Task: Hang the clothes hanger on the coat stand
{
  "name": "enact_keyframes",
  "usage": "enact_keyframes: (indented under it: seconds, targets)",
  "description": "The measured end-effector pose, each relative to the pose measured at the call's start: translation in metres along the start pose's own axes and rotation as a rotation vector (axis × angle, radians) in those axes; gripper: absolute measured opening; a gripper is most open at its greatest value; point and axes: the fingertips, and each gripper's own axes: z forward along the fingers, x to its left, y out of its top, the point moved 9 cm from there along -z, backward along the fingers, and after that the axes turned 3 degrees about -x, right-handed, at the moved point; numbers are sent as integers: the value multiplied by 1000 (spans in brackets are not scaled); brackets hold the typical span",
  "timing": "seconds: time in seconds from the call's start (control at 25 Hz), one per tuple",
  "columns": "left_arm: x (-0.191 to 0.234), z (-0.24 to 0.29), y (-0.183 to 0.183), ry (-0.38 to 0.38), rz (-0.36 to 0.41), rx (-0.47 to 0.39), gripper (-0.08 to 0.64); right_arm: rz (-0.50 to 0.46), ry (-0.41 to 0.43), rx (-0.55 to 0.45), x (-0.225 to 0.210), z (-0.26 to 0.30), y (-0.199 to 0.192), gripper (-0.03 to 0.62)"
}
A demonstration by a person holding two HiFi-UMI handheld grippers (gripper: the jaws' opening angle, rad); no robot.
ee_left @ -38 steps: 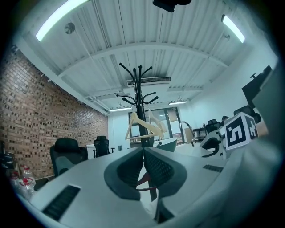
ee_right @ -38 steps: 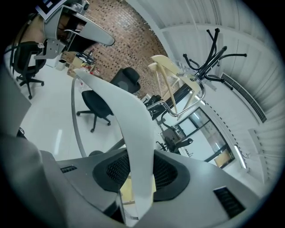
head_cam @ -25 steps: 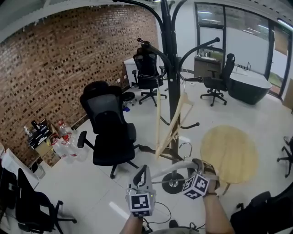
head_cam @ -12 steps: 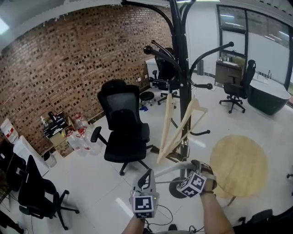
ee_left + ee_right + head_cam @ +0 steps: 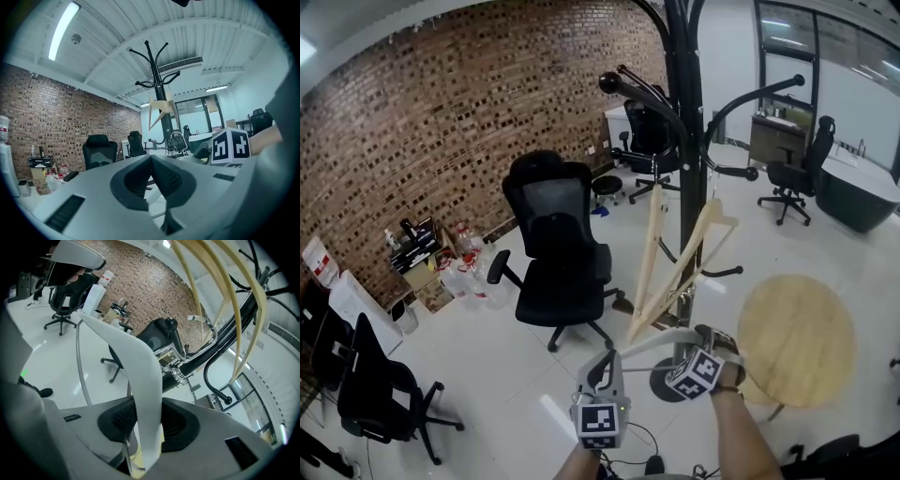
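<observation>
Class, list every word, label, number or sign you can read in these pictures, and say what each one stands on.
No text here can be read.
Left marker cube and right marker cube: black-and-white square patterns, not letters or numbers.
Bottles by the brick wall: any print is too small and blurred to read.

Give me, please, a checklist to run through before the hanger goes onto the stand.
1. Right gripper shut on the white hanger: ok.
2. Left gripper shut and empty: ok.
3. Hook over an arm of the stand: not ok, not yet hung.
4. Bare arm available: ok.
5. Path clear of the wooden hangers: cannot tell.
</observation>
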Motion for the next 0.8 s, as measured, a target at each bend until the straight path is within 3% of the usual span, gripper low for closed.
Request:
enact_keyframes:
  seconds: [0.2,0.8]
  targets:
    - [0,17,-10,-5,-31,14,17,5,9,7,0,13,-3,118]
    - [9,22,-18,-11,-21,44,17,-2,51,41,13,38,0,120]
